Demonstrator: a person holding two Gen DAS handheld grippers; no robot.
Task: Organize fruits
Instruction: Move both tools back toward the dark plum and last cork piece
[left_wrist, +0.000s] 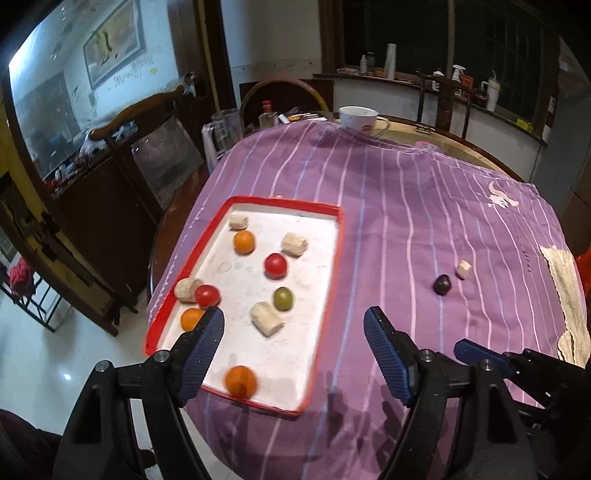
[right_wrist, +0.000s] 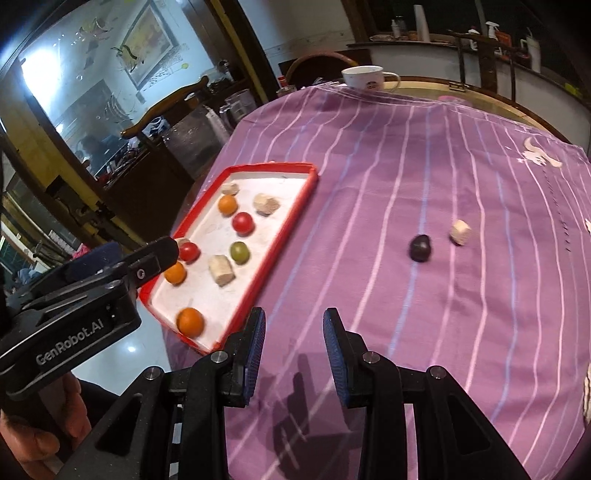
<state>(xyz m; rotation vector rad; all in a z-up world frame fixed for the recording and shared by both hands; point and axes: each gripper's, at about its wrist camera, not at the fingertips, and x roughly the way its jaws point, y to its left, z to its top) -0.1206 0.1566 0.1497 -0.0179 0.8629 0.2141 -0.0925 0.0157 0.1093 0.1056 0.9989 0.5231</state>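
Note:
A red-rimmed white tray (left_wrist: 334, 258) lies on the purple striped cloth. It holds three orange fruits, two red tomatoes, a green grape (left_wrist: 283, 298) and several beige chunks. One orange fruit (left_wrist: 241, 381) sits at the tray's near edge. My left gripper (left_wrist: 293, 321) hangs open above the tray's near right part, with nothing between its fingers. A dark purple grape (right_wrist: 420, 248) and a beige chunk (right_wrist: 460, 232) lie loose on the cloth, to the right of the tray. My right gripper (right_wrist: 294, 321) hovers above bare cloth near the tray's corner, its jaws a narrow gap apart and empty.
A white cup (right_wrist: 364, 77) stands at the far edge of the cloth. A beige woven cloth (left_wrist: 567, 295) lies at the right edge. The table drops off just left of the tray (right_wrist: 288, 229), with a cabinet and chairs beyond. A hand (right_wrist: 33, 435) holds the left gripper.

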